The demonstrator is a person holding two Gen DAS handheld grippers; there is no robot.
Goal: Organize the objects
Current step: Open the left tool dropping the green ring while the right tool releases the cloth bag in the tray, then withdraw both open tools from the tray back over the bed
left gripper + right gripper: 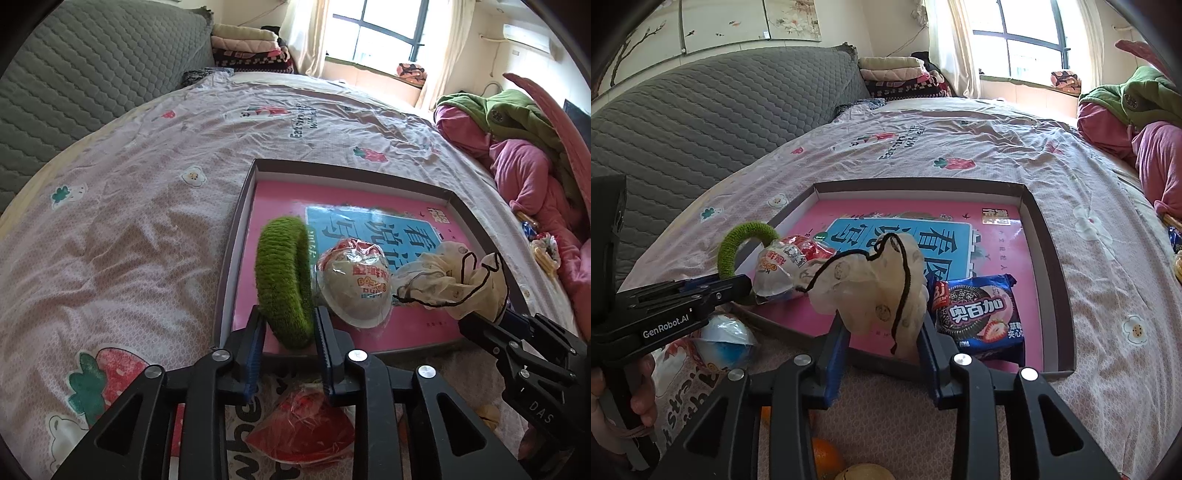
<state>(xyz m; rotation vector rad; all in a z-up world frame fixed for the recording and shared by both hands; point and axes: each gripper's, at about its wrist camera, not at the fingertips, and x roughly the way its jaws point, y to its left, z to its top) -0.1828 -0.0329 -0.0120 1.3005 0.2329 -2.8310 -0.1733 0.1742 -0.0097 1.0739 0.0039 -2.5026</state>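
A shallow grey box with a pink book inside lies on the bed. My left gripper is shut on a green fuzzy ring and holds it over the box's near left corner. My right gripper is shut on a cream drawstring pouch above the box's front. A wrapped egg-shaped snack lies in the box between them. A blue biscuit pack lies in the box at the front right.
A red wrapped packet and a blue-white wrapped ball lie on the sheet in front of the box. An orange lies below my right gripper. A pink and green pile of clothes is at the right, a grey headboard at the left.
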